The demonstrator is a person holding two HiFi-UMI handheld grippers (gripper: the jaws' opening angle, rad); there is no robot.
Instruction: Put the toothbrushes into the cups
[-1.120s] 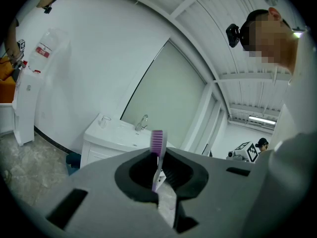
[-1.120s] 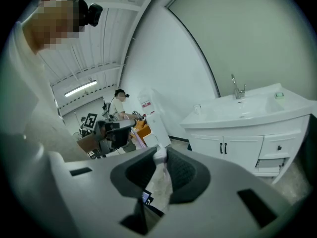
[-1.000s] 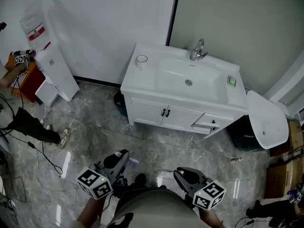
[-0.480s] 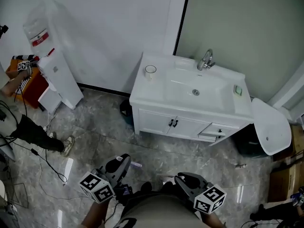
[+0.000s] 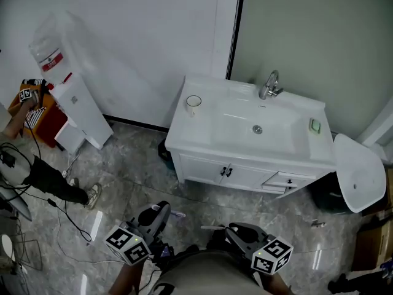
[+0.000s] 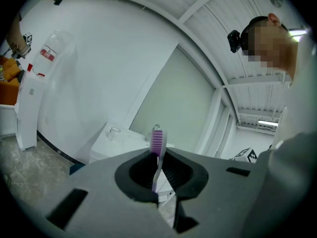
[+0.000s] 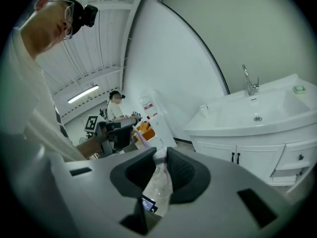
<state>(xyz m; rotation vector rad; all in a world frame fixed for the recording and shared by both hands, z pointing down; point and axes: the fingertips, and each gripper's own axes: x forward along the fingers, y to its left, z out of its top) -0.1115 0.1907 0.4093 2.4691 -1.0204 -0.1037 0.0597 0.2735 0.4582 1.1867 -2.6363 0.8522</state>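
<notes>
Well short of the vanity (image 5: 202, 147), the left gripper (image 6: 157, 157) pinches a purple toothbrush (image 6: 157, 142). The right gripper (image 7: 159, 157) clamps a clear wrapper (image 7: 159, 182), its contents unclear. The cup (image 5: 193, 101) stands on the vanity's left corner, above a grey marbled floor (image 5: 135, 183).

The white counter (image 5: 202, 147) with its sunken basin (image 5: 245, 118) carries a faucet (image 5: 269, 86) at the back. A clear cup (image 5: 193, 102) stands well left of the faucet, and a small green object (image 5: 315, 126) lies right of it.

Grey left tongs (image 5: 161, 209) and right tongs (image 5: 236, 228) carry black pads (image 6: 131, 177); behind each, a black-and-white marker cube (image 5: 128, 246); between them, a beige shirt (image 5: 202, 275).
</notes>
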